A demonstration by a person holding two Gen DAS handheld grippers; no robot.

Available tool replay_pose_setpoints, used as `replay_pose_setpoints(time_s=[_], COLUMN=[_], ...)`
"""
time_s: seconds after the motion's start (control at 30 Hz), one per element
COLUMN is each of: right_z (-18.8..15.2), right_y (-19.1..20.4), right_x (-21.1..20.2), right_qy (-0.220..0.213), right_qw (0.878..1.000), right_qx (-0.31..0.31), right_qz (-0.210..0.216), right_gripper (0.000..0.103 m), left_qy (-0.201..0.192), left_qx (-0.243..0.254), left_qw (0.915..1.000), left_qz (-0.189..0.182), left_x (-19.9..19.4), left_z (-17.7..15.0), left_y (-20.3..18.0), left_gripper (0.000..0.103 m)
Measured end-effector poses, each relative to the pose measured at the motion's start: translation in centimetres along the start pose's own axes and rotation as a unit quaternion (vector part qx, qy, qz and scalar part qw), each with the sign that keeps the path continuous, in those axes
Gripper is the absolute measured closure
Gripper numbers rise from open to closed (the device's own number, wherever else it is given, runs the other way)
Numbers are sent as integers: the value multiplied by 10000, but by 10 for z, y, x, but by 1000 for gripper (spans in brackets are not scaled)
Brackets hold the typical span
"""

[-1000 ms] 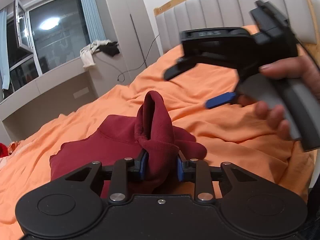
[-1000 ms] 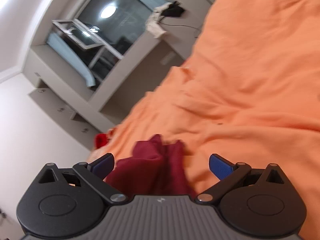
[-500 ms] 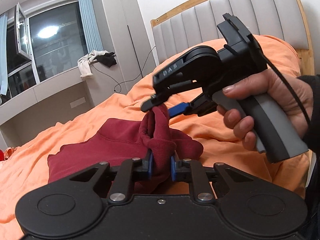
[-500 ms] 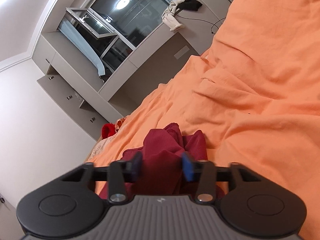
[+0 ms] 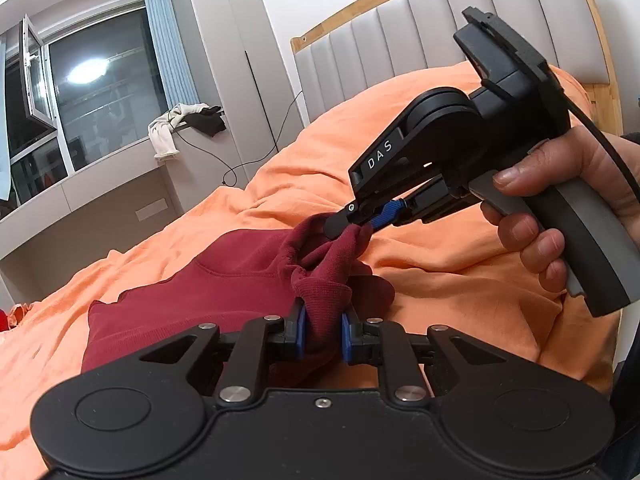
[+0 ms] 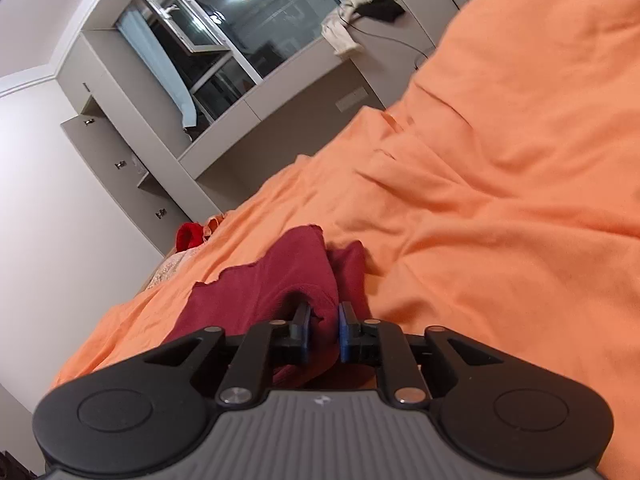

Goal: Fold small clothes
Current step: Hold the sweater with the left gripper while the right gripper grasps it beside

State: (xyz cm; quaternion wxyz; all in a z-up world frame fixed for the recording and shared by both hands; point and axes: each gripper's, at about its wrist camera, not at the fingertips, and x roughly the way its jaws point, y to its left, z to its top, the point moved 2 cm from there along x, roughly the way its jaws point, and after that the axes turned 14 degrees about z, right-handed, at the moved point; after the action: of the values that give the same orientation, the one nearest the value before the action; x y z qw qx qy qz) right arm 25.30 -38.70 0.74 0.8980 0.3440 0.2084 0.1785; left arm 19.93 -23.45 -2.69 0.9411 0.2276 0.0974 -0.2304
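Orange bed [image 5: 460, 292], maroon garment [image 5: 224, 292] bunched at 12 o'clock of left gripper [image 5: 322, 334], pinched; right gripper [image 6: 323, 332], jaws just closing, pinches its other fold.

This is a bedroom in a home. A bed [image 5: 460, 280] fills most of the room, spread with a rumpled orange sheet [image 6: 500, 200] and backed by a grey padded headboard [image 5: 380, 44] in a wooden frame. Across from it stands a window [image 5: 100, 96] — dark outside, one pane swung open — with a pale blue curtain [image 5: 164, 40] beside it. Built-in grey cupboards [image 6: 120, 152] line the wall, and loose clothes [image 5: 176, 128] lie heaped on the window ledge [image 5: 100, 168].
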Motion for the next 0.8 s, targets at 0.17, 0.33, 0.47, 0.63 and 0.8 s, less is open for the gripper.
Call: replay_pose_setpoints(time_s=[0.17, 0.33, 0.47, 0.63, 0.8], right_z=[8, 17, 33, 38, 32], right_y=[-3, -4, 3, 15, 12], right_x=[-11, -10, 20, 67, 85], right_qy=[-283, -517, -283, 351, 623], right_qw=[9995, 9983, 9996, 9950, 9924], right_qx=[91, 199, 9, -921, -1035], right_qz=[-136, -172, -70, -168, -255], right_gripper=[38, 28, 29, 55, 95], left_qy=[6, 59, 190, 140, 128], left_qx=[16, -6, -169, -114, -141], left_qw=[10000, 10000, 9997, 9998, 9998], left_qz=[1, -19, -64, -83, -112], left_x=[3, 8, 16, 16, 18], left_z=[-1, -1, 2, -2, -3], left_y=[0, -2, 2, 1, 3], left_gripper=[84, 82, 82, 82, 82])
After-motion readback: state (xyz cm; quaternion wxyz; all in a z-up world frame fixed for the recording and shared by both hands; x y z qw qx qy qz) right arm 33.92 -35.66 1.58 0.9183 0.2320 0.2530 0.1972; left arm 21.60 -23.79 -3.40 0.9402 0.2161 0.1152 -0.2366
